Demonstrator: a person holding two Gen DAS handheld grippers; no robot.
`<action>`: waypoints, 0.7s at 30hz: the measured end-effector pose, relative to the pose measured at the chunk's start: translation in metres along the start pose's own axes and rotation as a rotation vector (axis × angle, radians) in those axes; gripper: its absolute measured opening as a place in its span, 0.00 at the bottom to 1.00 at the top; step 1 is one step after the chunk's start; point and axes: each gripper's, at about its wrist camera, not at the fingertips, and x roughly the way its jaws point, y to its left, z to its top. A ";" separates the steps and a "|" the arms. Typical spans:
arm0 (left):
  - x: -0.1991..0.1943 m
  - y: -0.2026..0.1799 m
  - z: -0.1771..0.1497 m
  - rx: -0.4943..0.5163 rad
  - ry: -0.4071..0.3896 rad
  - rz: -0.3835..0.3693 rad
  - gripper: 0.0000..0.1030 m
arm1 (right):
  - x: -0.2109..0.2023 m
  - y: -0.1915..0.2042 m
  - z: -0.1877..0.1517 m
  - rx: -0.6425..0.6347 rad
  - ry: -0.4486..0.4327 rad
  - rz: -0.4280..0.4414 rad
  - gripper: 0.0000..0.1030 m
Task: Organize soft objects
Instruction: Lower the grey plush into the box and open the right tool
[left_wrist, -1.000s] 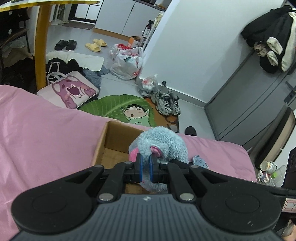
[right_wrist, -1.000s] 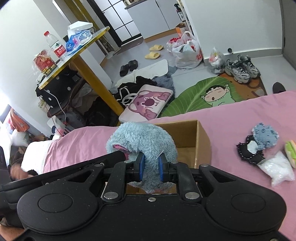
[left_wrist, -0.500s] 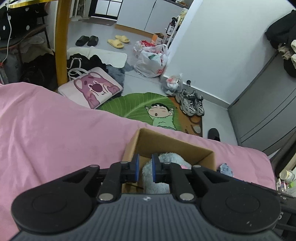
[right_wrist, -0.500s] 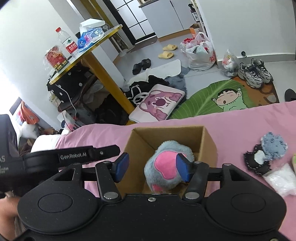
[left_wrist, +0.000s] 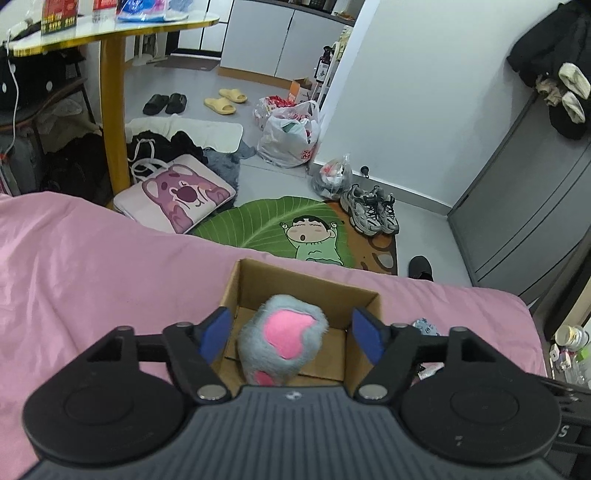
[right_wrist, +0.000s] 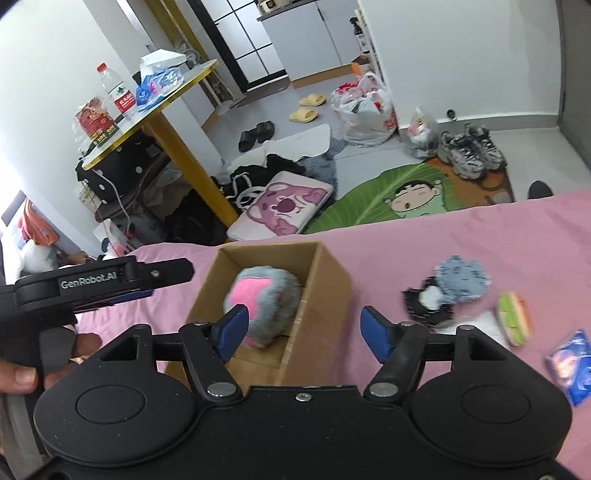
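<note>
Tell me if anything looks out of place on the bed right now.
The grey plush toy sits inside the cardboard box, but several soft items still lie loose on the pink sheet right of it, including a blue fuzzy piece and a sandwich-shaped toy.

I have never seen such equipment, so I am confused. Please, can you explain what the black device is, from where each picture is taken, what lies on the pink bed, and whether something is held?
There is no robot. A person holds two handheld grippers, each with two blue-padded fingers and a wide-angle camera looking forward along them.

One picture comes from the left gripper, the other from the right gripper. The right view also shows the left tool from the side, in the person's hand.

On the pink bed stands an open cardboard box. Inside it lies a grey-blue plush toy with pink patches. Beside the box lie more small soft things, among them a blue fuzzy toy and a burger-shaped toy.

Both grippers are open. Nothing is held.
</note>
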 end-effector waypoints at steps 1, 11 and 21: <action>-0.003 -0.004 -0.002 0.009 -0.002 0.000 0.73 | -0.005 -0.003 -0.001 -0.001 -0.003 -0.008 0.67; -0.029 -0.051 -0.023 0.048 -0.006 -0.022 0.77 | -0.058 -0.039 -0.011 0.004 -0.054 -0.064 0.86; -0.056 -0.090 -0.046 0.049 -0.005 -0.023 0.79 | -0.096 -0.068 -0.019 -0.031 -0.074 -0.083 0.91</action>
